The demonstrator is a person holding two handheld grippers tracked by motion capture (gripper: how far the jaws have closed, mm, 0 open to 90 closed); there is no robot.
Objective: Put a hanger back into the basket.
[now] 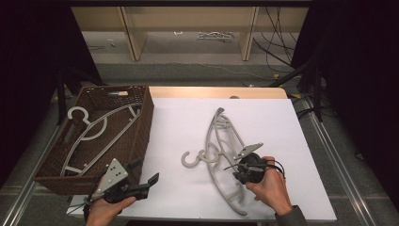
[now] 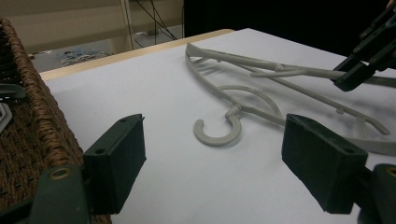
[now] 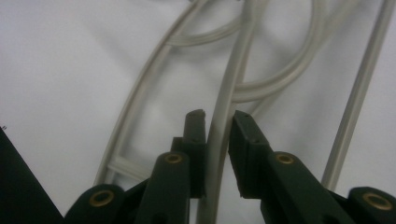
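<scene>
The right gripper [image 1: 239, 165] has its jaws drawn in narrow around a thin bar of a pale grey hanger [image 1: 221, 155], and in the right gripper view that bar [image 3: 223, 126] runs straight up between the two black pads, which sit tight against either side of it. The hanger rests among a small overlapping pile on the white table [image 1: 179, 127], right of centre, its hook [image 1: 190, 160] curling out to the left toward the wicker basket [image 1: 141, 127]. From where the high view looks down it is hard to say how many hangers are tangled there; the curved arms cross each other and the person's right hand [image 1: 272, 186] covers the part nearest the grip. The left gripper [image 1: 148, 181] waits near the front corner of the basket with its jaws spread wide and nothing between them; in the left gripper view the hook [image 2: 218, 131] lies on the table well beyond the pads, apart from them. Inside the basket lie more hangers [image 1: 94, 129], their lower ends lost behind the basket wall. The right gripper's tips [image 2: 355, 74] enter the left gripper view at the top right corner, cut off by the edge.
</scene>
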